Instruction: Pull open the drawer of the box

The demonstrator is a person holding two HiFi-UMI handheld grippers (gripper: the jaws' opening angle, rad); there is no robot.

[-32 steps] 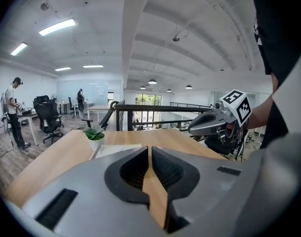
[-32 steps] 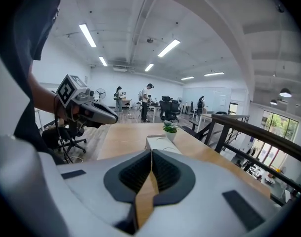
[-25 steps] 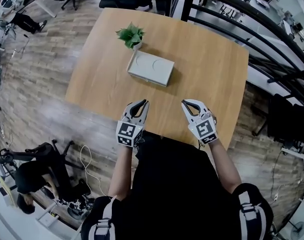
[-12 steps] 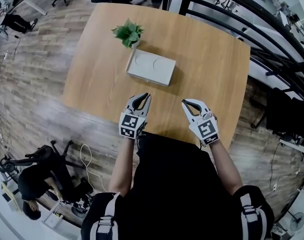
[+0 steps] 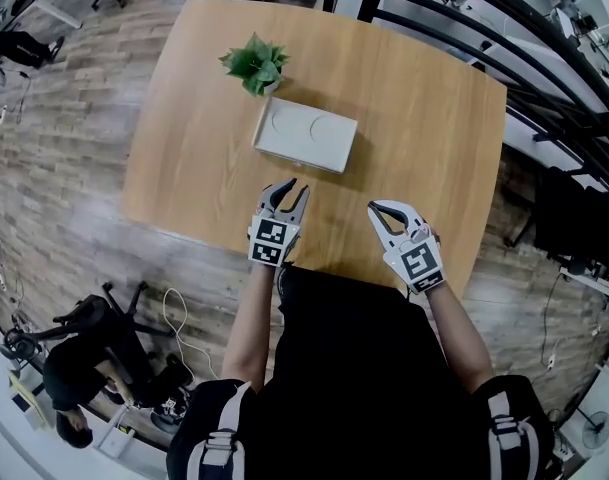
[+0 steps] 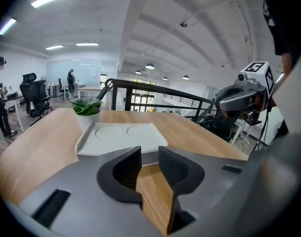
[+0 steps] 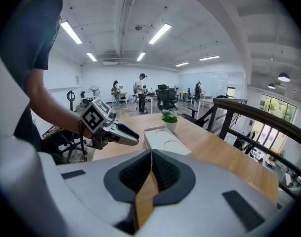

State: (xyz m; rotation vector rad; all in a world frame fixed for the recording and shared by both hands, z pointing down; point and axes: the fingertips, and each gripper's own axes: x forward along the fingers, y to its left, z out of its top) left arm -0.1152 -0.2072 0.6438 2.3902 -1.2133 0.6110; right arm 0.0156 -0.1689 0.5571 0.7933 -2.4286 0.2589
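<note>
Head view shows the box (image 5: 305, 135) lying flat near the middle of the bench (image 5: 424, 118), with a small plant (image 5: 255, 63) just beside its far left corner. Its drawer looks fully in, and no handle can be made out from here. The left gripper (image 5: 287, 186) has come forward from the bench's near edge over the last second and now sits near the box's front face, not touching it. Its jaws, pressed together a moment ago, are opening: the left gripper view shows a clear gap between them with only bare bench wood inside, and the box straight ahead. The right gripper (image 5: 379, 209) has hardly shifted. It hangs over the bench's near edge, off to the side of the box, and its own view shows the jaws together with nothing in them. I judge this to be the reach toward the drawer front: the left jaws are readying for a grip, and the pull itself is not yet begun.
</note>
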